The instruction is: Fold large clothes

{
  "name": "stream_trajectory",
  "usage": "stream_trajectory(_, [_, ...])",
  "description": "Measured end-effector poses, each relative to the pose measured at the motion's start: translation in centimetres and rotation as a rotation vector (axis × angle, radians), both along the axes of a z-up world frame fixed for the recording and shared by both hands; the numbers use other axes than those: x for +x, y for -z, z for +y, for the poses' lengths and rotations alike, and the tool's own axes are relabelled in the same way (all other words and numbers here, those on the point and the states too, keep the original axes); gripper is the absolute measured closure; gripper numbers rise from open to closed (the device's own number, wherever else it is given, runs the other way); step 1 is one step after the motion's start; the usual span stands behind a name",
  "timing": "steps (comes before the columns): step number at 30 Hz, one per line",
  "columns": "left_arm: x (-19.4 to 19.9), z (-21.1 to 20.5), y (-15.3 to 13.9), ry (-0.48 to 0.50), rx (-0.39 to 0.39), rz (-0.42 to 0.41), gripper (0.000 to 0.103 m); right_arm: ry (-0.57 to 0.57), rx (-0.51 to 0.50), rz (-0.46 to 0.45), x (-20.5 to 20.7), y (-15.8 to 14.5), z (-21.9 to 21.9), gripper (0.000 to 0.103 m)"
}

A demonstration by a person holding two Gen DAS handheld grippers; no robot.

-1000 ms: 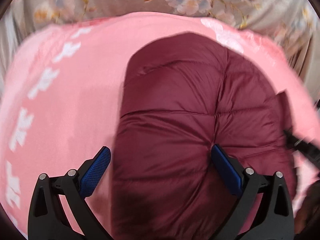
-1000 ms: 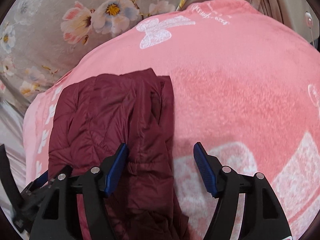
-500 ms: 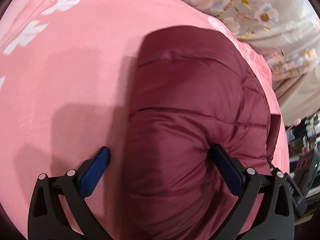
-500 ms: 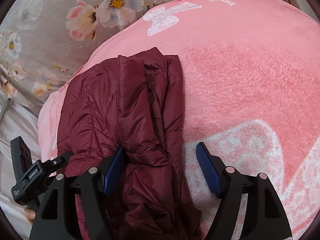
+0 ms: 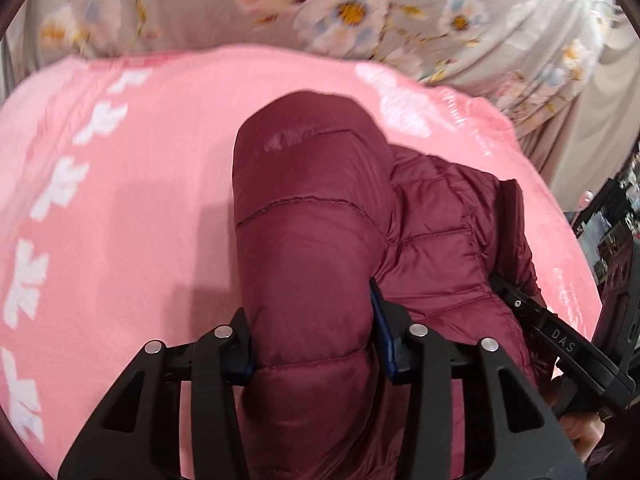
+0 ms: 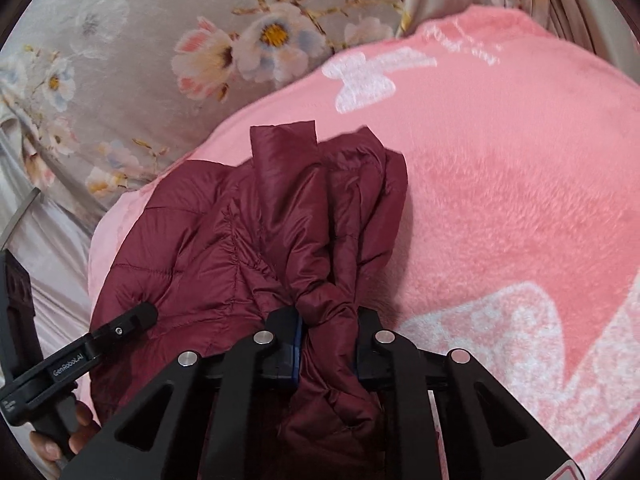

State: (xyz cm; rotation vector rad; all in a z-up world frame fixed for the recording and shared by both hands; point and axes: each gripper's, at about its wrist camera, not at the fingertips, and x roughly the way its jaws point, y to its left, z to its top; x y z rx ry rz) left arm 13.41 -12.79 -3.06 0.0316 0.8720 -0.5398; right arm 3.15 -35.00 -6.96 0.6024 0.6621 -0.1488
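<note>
Jacket place: the dark red jacket (image 5: 316, 240) lies bunched on the pink blanket (image 5: 120, 208).
Left tongs (image 5: 312, 352): jaws closing on a thick padded roll of jacket.
Right tongs (image 6: 328, 340): jaws closing on a thinner gathered edge.
Reason, I judge: gripping both near ends allows lifting them together for one fold.

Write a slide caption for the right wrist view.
Right gripper closing on a bunched fold of the maroon puffer jacket lying on a pink blanket.
</note>
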Motion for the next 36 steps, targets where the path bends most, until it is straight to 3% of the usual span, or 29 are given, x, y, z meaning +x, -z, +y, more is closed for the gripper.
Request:
stream_trajectory(11, [-4.0,2.9,-9.2,0.036,-0.077,-0.255,0.061,0.011,-0.155,-0.243,-3.4,-10.6,3.8,0.087])
stream_trajectory(21, [-4.7,9.3,-16.2,0.001,-0.106,-0.505,0.061,-0.076,-0.315,-0.431,-1.7,-18.6,10.4,0.087])
stream_trajectory(28, [-1.2,13.8,-17.0,-0.023,-0.114,-0.570,0.059,-0.163,-0.397,-0.476,2.5,-20.0,15.0,0.087])
stream_trajectory(36, [6.1,17.0,-13.0,-0.069,-0.117,-0.522,0.059,-0.238,-0.409,-0.425,10.5,-16.5,17.9,0.087])
